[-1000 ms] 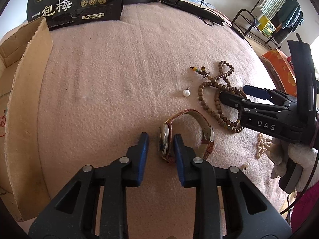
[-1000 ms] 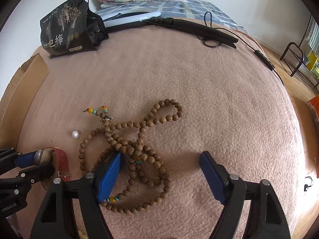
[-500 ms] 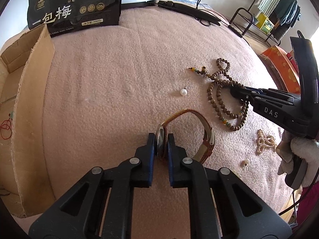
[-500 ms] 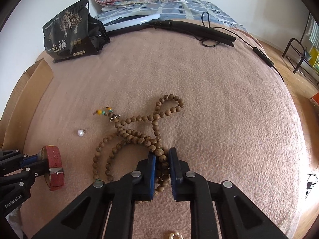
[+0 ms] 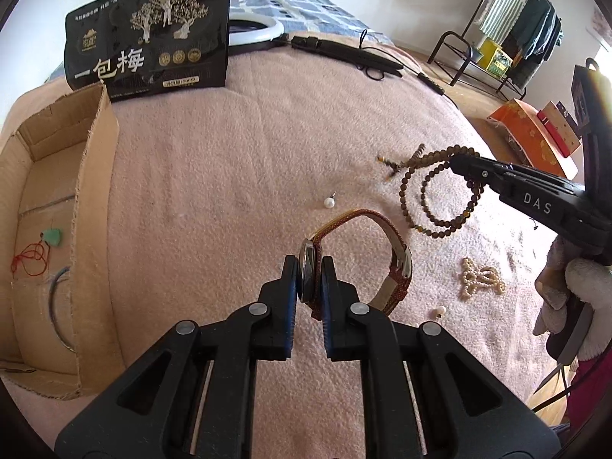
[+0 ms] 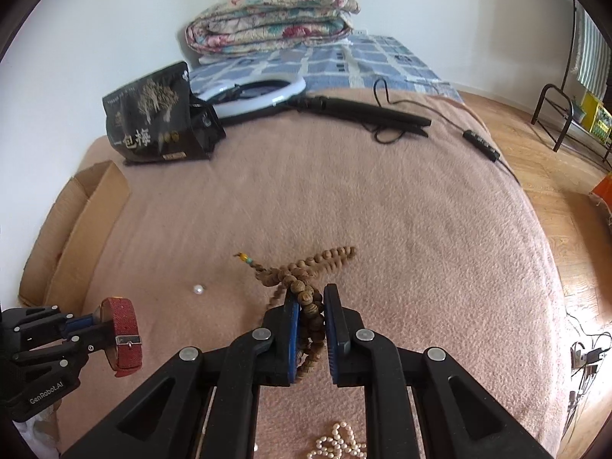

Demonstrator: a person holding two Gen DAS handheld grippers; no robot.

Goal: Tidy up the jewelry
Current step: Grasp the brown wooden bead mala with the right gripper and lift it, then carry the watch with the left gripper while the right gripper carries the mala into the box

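Left gripper (image 5: pixel 309 281): jaws clenched on the case of a wristwatch (image 5: pixel 308 273) with a red-brown woven strap; the strap loops out to the right and its buckle end hangs toward the pink blanket (image 5: pixel 229 160). In the right wrist view the same watch (image 6: pixel 123 336) shows edge-on in the left gripper (image 6: pixel 95 331), off the blanket. Right gripper (image 6: pixel 310 319): jaws clenched on a bunch of the wooden bead strand (image 6: pixel 306 298); loops trail forward onto the blanket, with a yellow and teal bead tip at the far end. From the left wrist view the strand (image 5: pixel 432 199) hangs in loops from the right gripper (image 5: pixel 457 164), the lower loops just at the blanket; whether they touch it I cannot tell. A single pearl earring (image 5: pixel 329 202) lies on the blanket between watch and strand. A small pearl bracelet (image 5: pixel 480 277) lies near the right edge, a second pearl earring (image 5: pixel 440 310) just below it. An open cardboard box (image 5: pixel 95 206) sits at the left, holding a red cord with a green pendant (image 5: pixel 51 237). Beyond: black snack pouch (image 5: pixel 153 38), white ring light (image 6: pixel 260 91), folded floral quilt (image 6: pixel 275 15).
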